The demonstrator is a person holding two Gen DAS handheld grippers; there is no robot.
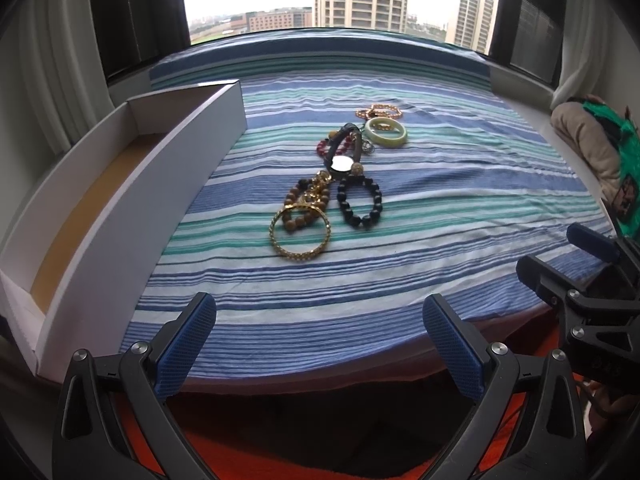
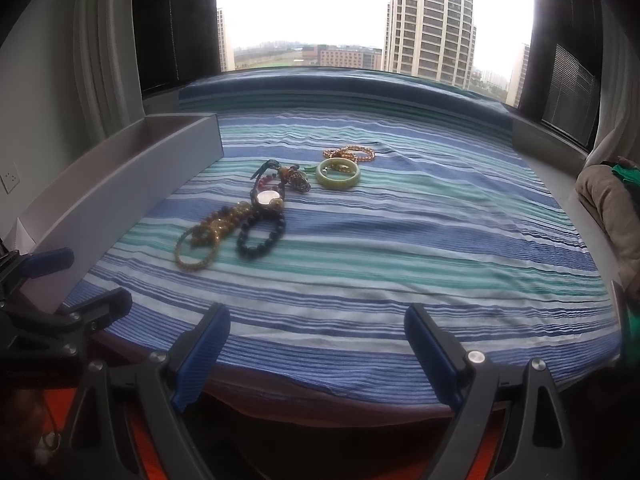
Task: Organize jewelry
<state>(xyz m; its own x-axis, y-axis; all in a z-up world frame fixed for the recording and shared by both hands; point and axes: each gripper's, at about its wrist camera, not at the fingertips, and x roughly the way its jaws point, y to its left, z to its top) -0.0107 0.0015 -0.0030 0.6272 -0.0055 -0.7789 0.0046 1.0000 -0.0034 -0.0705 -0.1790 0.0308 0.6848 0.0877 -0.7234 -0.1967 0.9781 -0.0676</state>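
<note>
A pile of jewelry lies on the striped cloth (image 1: 400,240): a gold bangle (image 1: 300,233), a black bead bracelet (image 1: 359,202), a brown bead bracelet (image 1: 306,204), a watch (image 1: 342,164), a green jade bangle (image 1: 386,131) and an orange bead strand (image 1: 378,111). The same pile shows in the right wrist view, with the gold bangle (image 2: 196,250) and the jade bangle (image 2: 338,173). My left gripper (image 1: 318,316) is open and empty near the cloth's front edge. My right gripper (image 2: 316,324) is open and empty, to the right of the left one.
A long open white box (image 1: 132,200) with a brown floor lies along the cloth's left side; its wall also shows in the right wrist view (image 2: 120,184). A beige and green bundle (image 1: 592,152) sits at the right. A window is behind. Orange fabric (image 1: 320,440) lies below the front edge.
</note>
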